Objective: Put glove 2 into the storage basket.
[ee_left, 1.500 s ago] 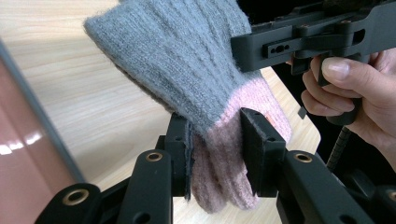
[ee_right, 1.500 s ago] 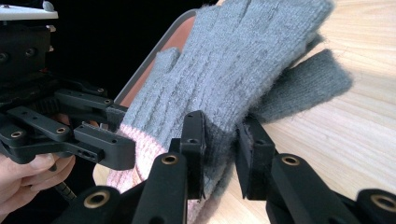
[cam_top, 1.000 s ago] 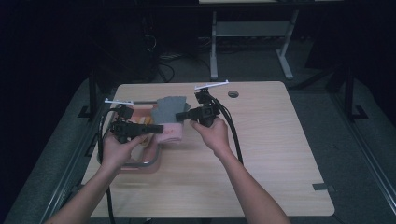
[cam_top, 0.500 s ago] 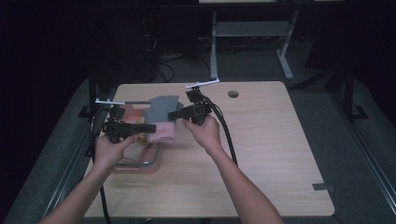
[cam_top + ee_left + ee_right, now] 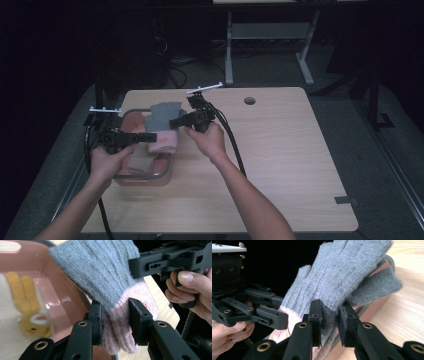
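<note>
Over the near rim of the pink basin (image 5: 142,178) at the table's (image 5: 280,165) left, a grey knit glove (image 5: 162,116) with a pink cuff (image 5: 163,143) hung between both grippers. Left gripper (image 5: 115,315) jaws were clamped on the cuff; right gripper (image 5: 329,315) jaws pinched the grey part just above it. The left gripper view showed a cream cloth with a yellow figure (image 5: 27,307) inside the basin, possibly a sock; the high view left it blurred. The right gripper view showed a second grey piece (image 5: 377,287) behind the glove.

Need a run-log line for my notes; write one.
left gripper: shut on glove cuff | right gripper: shut on glove | over pink basket
</note>
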Action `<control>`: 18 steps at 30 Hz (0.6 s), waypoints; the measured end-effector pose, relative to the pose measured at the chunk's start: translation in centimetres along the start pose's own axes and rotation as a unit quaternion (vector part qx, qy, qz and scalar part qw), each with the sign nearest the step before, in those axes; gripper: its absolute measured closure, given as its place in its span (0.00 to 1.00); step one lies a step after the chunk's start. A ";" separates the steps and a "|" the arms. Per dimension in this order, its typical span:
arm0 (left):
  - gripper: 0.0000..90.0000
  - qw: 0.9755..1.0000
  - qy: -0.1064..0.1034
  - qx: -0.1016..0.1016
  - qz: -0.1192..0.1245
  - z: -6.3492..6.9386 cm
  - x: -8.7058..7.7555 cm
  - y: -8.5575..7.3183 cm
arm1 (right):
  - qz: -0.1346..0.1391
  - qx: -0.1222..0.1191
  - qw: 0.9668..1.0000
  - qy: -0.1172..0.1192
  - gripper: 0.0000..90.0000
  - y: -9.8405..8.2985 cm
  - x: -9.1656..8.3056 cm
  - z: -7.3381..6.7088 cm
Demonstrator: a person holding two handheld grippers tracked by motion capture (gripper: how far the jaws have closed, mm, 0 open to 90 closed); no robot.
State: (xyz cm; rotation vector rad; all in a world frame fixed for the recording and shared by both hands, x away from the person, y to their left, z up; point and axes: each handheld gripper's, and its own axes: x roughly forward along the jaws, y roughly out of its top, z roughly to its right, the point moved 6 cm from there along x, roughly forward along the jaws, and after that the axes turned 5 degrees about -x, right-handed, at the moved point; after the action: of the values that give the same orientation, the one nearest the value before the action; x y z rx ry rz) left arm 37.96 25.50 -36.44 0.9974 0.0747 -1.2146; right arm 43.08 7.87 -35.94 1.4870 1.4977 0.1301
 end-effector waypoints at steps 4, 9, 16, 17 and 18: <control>0.74 1.000 0.003 -0.001 0.003 -0.6 -0.7 0.0 | -0.005 -0.005 1.000 0.005 0.83 0.4 0.7 -0.5; 0.74 1.000 0.004 -0.011 0.012 -1.1 -1.3 0.0 | -0.008 -0.009 1.000 0.008 0.83 0.8 1.6 -1.0; 0.74 1.000 0.008 -0.018 0.015 -2.1 -2.1 -0.3 | -0.011 -0.008 1.000 0.015 0.83 1.1 2.8 -1.4; 0.74 1.000 0.009 -0.017 0.013 -2.2 -2.2 -0.4 | -0.014 -0.008 1.000 0.016 0.83 1.1 3.1 -1.5; 0.74 1.000 0.010 -0.020 0.015 -2.3 -2.3 -0.4 | -0.014 -0.009 1.000 0.016 0.83 1.1 3.2 -1.5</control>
State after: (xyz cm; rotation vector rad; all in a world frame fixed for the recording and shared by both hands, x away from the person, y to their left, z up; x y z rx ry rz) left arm 37.75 28.77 -36.86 0.9719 0.0992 -1.1721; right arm 43.57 11.51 -36.20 1.4552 1.5380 0.1502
